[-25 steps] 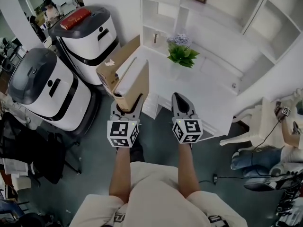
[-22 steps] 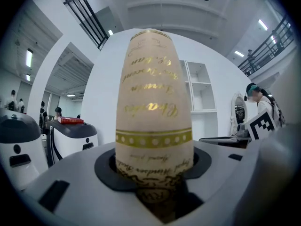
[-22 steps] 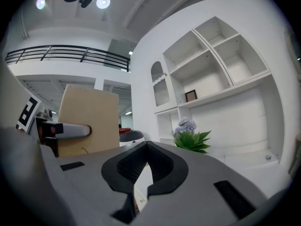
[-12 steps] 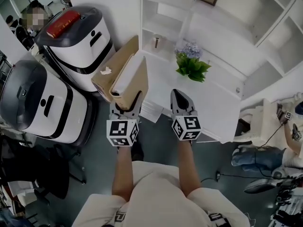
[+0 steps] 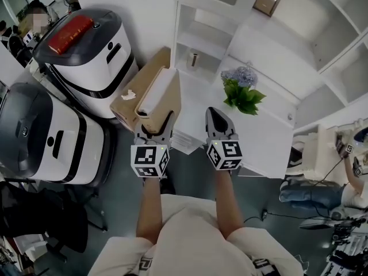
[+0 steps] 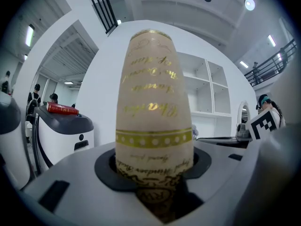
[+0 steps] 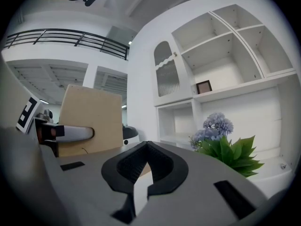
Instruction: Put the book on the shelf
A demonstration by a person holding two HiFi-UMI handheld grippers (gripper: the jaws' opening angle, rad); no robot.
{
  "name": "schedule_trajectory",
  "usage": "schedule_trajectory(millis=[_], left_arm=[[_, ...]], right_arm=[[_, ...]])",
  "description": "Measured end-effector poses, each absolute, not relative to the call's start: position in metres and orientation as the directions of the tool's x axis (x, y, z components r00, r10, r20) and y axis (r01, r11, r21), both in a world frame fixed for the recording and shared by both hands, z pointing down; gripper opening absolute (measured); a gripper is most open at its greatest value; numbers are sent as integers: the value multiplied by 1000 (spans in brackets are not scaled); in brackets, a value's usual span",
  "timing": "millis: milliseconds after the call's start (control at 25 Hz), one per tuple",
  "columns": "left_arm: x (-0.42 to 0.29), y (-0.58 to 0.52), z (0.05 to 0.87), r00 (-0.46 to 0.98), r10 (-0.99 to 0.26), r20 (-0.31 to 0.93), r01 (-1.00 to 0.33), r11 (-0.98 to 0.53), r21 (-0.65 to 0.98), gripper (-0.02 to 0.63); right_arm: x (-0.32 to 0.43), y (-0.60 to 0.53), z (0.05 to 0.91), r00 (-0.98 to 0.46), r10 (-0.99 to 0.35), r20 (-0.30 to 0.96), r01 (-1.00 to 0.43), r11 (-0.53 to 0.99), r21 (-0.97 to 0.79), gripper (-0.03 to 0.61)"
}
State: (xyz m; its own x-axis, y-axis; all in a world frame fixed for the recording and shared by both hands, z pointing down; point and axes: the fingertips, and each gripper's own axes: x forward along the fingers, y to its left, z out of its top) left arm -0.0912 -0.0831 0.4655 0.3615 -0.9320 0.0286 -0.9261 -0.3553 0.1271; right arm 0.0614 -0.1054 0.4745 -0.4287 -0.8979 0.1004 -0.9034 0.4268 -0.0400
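Note:
A thick tan book (image 5: pixel 161 98) with a gold-lettered spine (image 6: pixel 153 112) stands upright in my left gripper (image 5: pixel 154 130), whose jaws are shut on its lower end. In the left gripper view the book fills the middle, between the jaws (image 6: pixel 154 173). My right gripper (image 5: pixel 214 115) is beside it, shut and empty, its tips meeting (image 7: pixel 146 149). The white shelf unit (image 5: pixel 202 38) with open compartments (image 7: pixel 225 69) stands ahead of both grippers, some way off. The right gripper view shows the book (image 7: pixel 89 119) at its left.
A potted plant with blue flowers (image 5: pixel 244 94) stands on a white counter (image 5: pixel 261 140) at the shelf's foot. A cardboard box (image 5: pixel 131 94) and two white machines with dark lids (image 5: pixel 86 50) are at left; a red book (image 5: pixel 70 32) lies on one. A small picture frame (image 5: pixel 268 0) sits high on the shelf.
The shelf, plant and machines have slid across the head view as the person walks. Both grippers keep their place before the body, the book still held.

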Motion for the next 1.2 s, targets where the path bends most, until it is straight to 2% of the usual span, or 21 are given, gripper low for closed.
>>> schedule_trajectory(millis=[440, 640, 880, 1200], left_arm=[[-120, -153, 459, 448, -894, 25, -892, -446, 73, 236], [-117, -175, 458, 489, -872, 15, -869, -486, 92, 236], [-105, -195, 462, 505, -863, 10, -855, -498, 143, 236], [-94, -235, 458, 487, -873, 27, -869, -481, 114, 236]], right_arm=[[28, -168, 468, -346, -937, 49, -937, 343, -63, 26], [30, -179, 471, -306, -949, 72, -952, 304, -34, 26], [35, -194, 472, -301, -951, 75, -954, 300, -22, 26], [33, -232, 467, -321, -945, 65, -947, 318, -53, 26]])
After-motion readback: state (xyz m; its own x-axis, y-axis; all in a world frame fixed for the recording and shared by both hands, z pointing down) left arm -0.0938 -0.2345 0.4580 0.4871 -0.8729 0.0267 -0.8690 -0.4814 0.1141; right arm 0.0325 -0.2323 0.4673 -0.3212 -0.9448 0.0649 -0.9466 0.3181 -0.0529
